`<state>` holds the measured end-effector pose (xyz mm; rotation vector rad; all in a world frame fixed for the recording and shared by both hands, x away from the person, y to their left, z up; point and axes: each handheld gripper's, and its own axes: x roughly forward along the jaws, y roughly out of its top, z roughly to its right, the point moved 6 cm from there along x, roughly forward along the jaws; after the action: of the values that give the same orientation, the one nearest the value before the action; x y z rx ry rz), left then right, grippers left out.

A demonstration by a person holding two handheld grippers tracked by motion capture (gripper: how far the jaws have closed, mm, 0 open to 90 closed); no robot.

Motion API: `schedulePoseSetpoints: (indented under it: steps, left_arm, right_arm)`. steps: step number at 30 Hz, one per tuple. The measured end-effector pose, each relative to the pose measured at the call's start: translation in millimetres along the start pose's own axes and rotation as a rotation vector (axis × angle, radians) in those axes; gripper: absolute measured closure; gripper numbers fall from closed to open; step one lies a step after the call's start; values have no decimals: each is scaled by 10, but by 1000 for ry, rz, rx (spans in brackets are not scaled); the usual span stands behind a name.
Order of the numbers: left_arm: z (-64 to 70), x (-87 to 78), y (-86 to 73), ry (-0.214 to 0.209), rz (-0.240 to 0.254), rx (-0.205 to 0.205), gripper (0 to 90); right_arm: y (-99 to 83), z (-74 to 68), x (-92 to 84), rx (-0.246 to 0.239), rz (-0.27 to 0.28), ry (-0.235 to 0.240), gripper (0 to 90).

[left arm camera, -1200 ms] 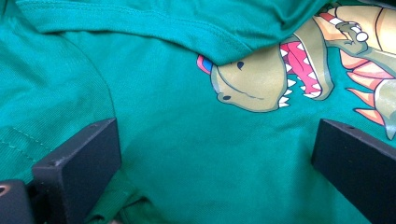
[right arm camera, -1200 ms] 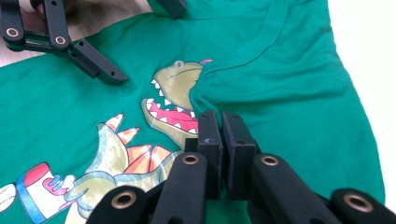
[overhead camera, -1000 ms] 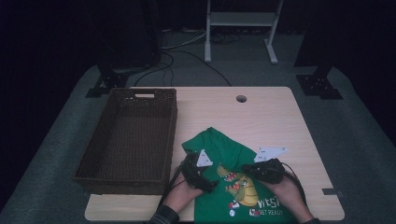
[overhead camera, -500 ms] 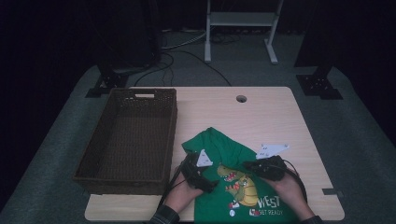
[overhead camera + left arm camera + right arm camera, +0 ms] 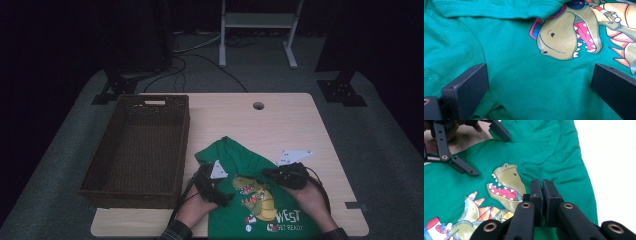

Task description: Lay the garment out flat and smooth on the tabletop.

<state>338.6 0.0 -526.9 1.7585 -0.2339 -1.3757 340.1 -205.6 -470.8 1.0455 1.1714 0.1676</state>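
Sitting empty at the table's (image 5: 280,120) left is a wicker basket (image 5: 137,150); the green dinosaur T-shirt (image 5: 250,200) is lying just right of it, under the left gripper (image 5: 212,182), fingers apart, nearer the basket, and the right gripper (image 5: 285,175), fingers together, apparently pinching nothing.

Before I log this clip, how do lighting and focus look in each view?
High view: dim, room black, only the table lit, basket interior dark. Left gripper view: bright and even, the green T-shirt weave sharp, the near fingers slightly soft. Right gripper view: the bare tabletop at the right is blown out to white, the dinosaur print is clear, and the nearest linkage is soft.
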Motion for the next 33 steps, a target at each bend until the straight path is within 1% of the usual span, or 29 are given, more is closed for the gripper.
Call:
schedulePoseSetpoints:
  steps: [3, 9, 16, 19, 21, 33]
  left_arm:
    - [0, 0, 0, 0, 0, 0, 6]
    - [0, 0, 0, 0, 0, 0, 6]
    - [0, 0, 0, 0, 0, 0, 6]
    - [-1, 0, 0, 0, 0, 1, 6]
    - [0, 0, 0, 0, 0, 1, 6]
    - [0, 0, 0, 0, 0, 0, 6]
  right_arm:
    - [10, 21, -12, 9, 4, 0, 872]
    - [26, 45, -9, 8, 0, -2, 872]
    - [49, 68, -21, 14, 9, -5, 872]
    - [62, 83, -35, 23, 17, -3, 873]
    - [72, 96, -36, 35, 19, -12, 873]
    - [115, 143, -50, 27, 18, -17, 871]
